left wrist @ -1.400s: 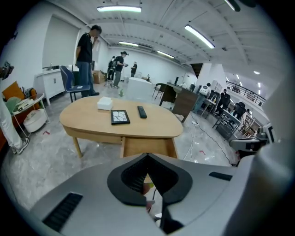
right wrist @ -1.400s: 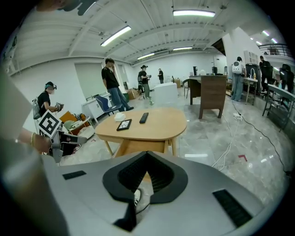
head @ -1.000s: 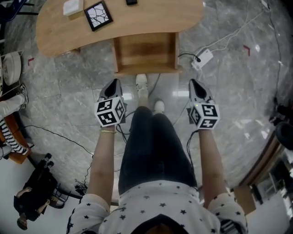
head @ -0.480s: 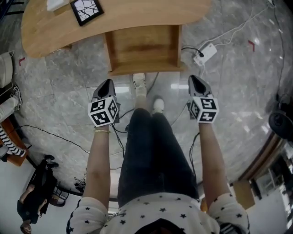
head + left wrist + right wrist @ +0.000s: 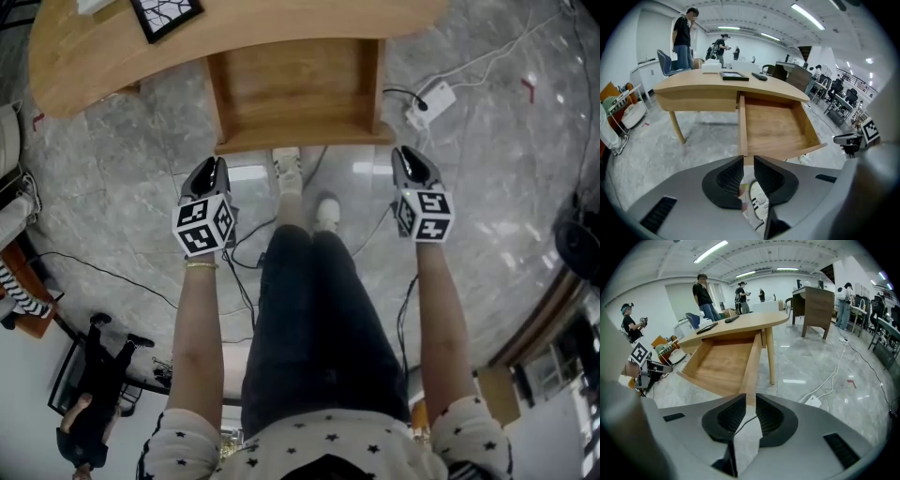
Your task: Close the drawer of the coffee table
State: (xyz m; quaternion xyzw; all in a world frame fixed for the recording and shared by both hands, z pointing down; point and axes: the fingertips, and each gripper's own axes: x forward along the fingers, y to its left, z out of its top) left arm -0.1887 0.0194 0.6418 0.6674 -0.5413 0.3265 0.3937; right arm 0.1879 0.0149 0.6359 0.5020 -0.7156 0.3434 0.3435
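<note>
The wooden coffee table (image 5: 187, 52) has its drawer (image 5: 295, 84) pulled far out toward me, and the drawer is empty inside. My left gripper (image 5: 212, 169) hangs just before the drawer front's left corner and my right gripper (image 5: 409, 156) just off its right corner. Neither touches the wood. In the left gripper view the drawer (image 5: 773, 124) lies ahead past the left gripper (image 5: 748, 165). In the right gripper view the drawer (image 5: 723, 363) lies ahead past the right gripper (image 5: 750, 405). Both pairs of jaws are opening to a narrow gap with nothing between them.
A person's two white shoes (image 5: 289, 169) stand on the marble floor below the drawer front. A white power strip (image 5: 431, 101) and cables lie to the right. A black-framed tile (image 5: 164, 14) rests on the table top. People (image 5: 684, 35) and desks (image 5: 815, 303) stand far behind.
Both grippers have sunk and come closer to the drawer's front corners. The table and drawer look larger and sit higher in the head view.
</note>
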